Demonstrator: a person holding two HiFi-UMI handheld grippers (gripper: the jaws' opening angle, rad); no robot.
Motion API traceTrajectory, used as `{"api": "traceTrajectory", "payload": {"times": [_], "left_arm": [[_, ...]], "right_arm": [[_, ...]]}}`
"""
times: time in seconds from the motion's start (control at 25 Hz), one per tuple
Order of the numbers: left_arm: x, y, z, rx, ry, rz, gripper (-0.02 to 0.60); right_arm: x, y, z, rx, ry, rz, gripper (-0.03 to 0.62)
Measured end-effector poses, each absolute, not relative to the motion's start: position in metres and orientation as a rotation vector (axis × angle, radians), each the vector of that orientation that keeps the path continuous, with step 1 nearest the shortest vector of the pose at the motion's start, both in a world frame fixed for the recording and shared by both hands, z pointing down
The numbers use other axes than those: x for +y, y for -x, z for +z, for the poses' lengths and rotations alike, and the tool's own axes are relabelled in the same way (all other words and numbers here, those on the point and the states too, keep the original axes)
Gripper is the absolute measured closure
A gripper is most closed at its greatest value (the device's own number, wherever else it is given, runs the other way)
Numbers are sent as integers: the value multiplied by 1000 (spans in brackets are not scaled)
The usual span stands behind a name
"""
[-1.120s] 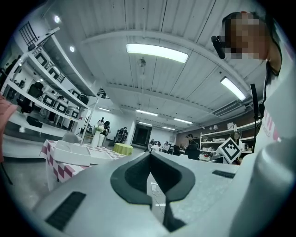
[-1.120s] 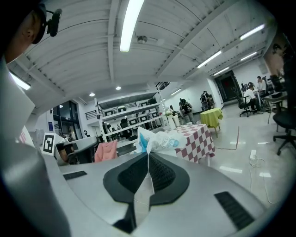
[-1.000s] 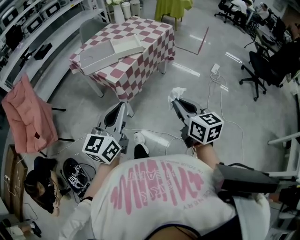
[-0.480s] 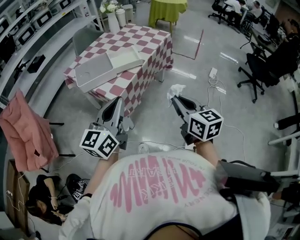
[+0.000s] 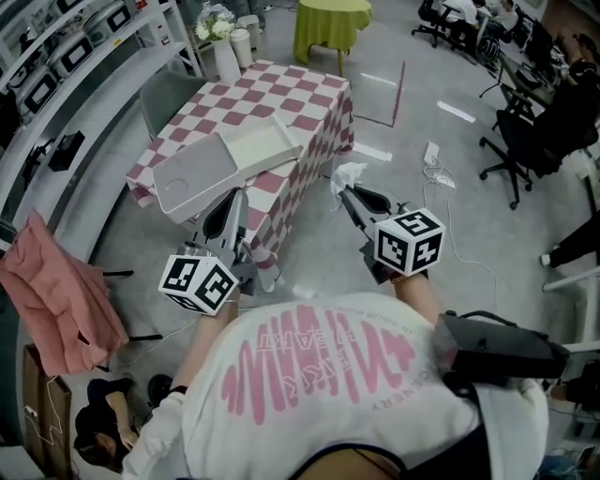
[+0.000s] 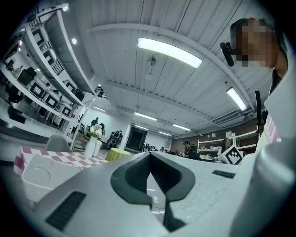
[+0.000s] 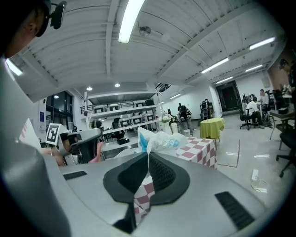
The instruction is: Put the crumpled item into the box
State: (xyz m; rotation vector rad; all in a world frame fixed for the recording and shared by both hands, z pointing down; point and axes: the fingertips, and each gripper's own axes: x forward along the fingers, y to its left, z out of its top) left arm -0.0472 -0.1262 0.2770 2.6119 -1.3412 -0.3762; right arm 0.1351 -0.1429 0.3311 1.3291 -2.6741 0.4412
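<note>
Right claw (image 5: 343,192): jaws shut on the crumpled white wrapper (image 5: 350,174), which sticks out above the tips with a blue patch showing. It is held in the air just off the near corner of the desk (image 5: 314,103), which is covered in a pink-and-white checked cloth. Left claw (image 5: 232,199): jaws together, nothing between them, raised before the desk's near edge. The open white box (image 5: 267,148) lies on the desk, with a shallow grey tray (image 5: 190,178) just beside it. The wrapper is apart from the box.

I read tablecloth (image 5: 319,103) pink-and-white checks | box (image 5: 267,148) off-white | crumpled item (image 7: 158,141) white, blue print I think | round-table cloth (image 5: 333,14) yellow-green | hung garment (image 5: 56,300) pink | person's shirt (image 5: 319,375) white, pink lettering
</note>
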Motion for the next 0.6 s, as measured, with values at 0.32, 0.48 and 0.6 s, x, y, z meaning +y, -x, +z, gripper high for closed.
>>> {"api": "traceTrajectory", "payload": {"times": [0.32,0.48,0.6], "left_arm": [[-188,90,296,-1343,-2577,-327,575],[-210,106,304,-1362,-2562,-314,575],[-222,113,312,-1376,-2544,-295,575]], "right_arm": [[-207,-85,346,-2668,-1257,436,585],[-229,-70,353,-2657,-1238,423,585],[-248,-64,361,-2650,-1227,427,585]]}}
